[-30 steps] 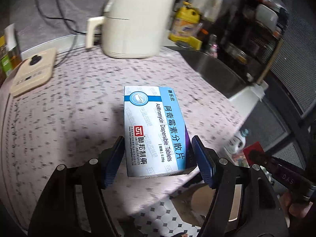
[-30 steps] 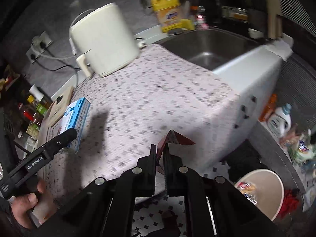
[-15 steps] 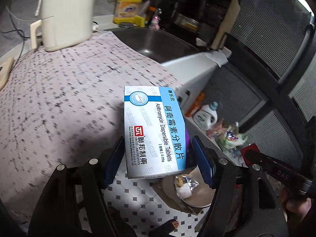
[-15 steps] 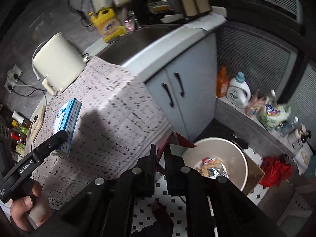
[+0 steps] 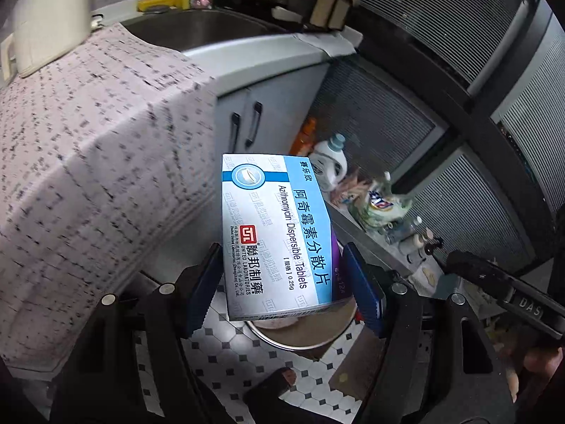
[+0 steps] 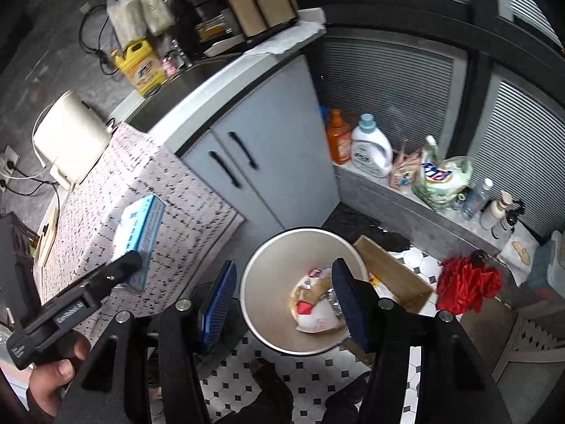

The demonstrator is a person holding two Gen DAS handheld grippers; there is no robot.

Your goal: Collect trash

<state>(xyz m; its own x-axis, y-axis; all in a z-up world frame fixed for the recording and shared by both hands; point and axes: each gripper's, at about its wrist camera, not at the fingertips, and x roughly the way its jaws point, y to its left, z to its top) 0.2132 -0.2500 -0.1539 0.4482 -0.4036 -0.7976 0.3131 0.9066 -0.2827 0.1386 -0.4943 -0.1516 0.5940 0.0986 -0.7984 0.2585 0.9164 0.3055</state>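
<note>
Medicine box (image 5: 279, 233), clamped in left gripper (image 5: 284, 289), may miss bin (image 6: 261, 282) if released early; right gripper (image 6: 282, 296) just opened, empty.

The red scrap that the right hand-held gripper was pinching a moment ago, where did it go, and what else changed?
Both grippers swung from the counter out over the bin. The right hand-held gripper has just opened its jaws; nothing is between them now, and a red-and-white scrap lies among the bin's trash, probably the dropped piece. The left hand-held gripper still clamps the tablet box.
</note>
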